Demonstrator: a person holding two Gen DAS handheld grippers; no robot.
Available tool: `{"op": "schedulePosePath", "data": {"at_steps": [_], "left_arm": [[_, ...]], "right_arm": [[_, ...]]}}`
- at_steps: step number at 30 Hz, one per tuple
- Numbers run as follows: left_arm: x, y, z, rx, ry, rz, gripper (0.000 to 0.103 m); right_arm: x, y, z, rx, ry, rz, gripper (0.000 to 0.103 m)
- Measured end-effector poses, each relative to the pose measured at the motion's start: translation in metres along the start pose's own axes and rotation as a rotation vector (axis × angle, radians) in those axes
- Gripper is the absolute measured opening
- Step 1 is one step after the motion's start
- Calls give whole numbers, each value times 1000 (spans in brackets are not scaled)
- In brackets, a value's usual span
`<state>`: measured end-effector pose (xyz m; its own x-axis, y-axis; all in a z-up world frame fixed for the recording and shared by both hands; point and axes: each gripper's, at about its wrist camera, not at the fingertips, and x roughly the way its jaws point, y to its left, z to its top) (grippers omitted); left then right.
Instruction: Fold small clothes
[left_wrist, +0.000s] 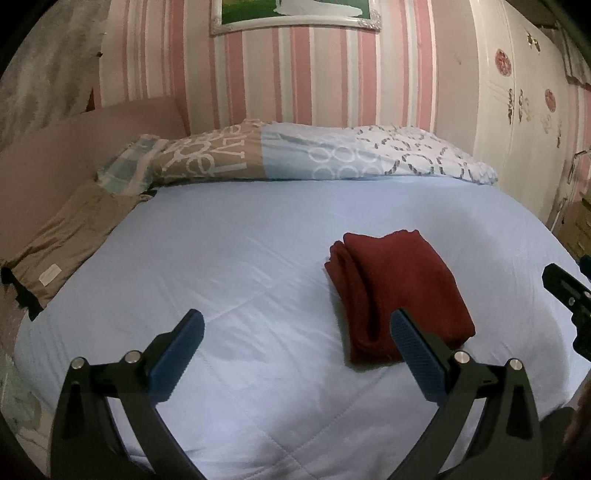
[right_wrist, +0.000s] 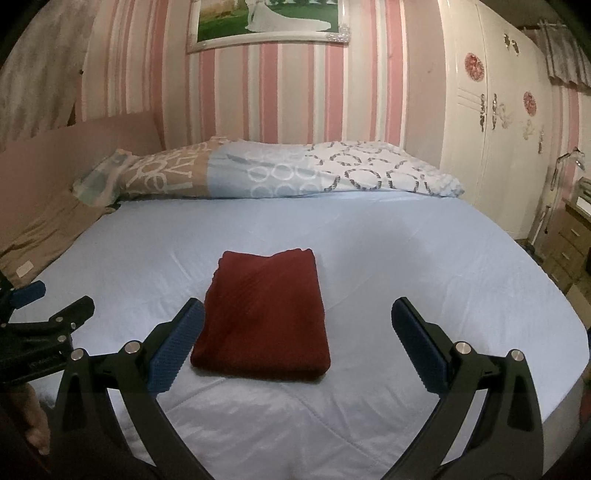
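A dark red garment (left_wrist: 397, 291) lies folded into a neat rectangle on the light blue bedspread (left_wrist: 229, 266); it also shows in the right wrist view (right_wrist: 266, 317). My left gripper (left_wrist: 297, 321) is open and empty, held above the bed to the left of the garment, its right finger in front of the garment's near corner. My right gripper (right_wrist: 297, 310) is open and empty, held just in front of the garment, which shows between its fingers. The left gripper (right_wrist: 44, 325) also shows at the left edge of the right wrist view.
A patterned pillow (left_wrist: 295, 155) lies across the head of the bed. A tan folded cloth (left_wrist: 62, 243) sits at the left edge. A white wardrobe (right_wrist: 491, 122) and a wooden drawer unit (right_wrist: 569, 243) stand to the right. The wall is pink striped.
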<state>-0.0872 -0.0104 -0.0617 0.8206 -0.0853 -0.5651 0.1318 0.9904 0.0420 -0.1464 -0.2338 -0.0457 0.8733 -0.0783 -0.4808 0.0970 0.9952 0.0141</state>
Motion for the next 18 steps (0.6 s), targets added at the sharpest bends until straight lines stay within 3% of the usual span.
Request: {"op": "schedulePosePath", "data": {"at_steps": [18], "left_arm": [[-7, -5, -3, 9, -22, 13, 101]], "right_arm": [[-6, 0, 5, 4, -19, -24, 100]]}}
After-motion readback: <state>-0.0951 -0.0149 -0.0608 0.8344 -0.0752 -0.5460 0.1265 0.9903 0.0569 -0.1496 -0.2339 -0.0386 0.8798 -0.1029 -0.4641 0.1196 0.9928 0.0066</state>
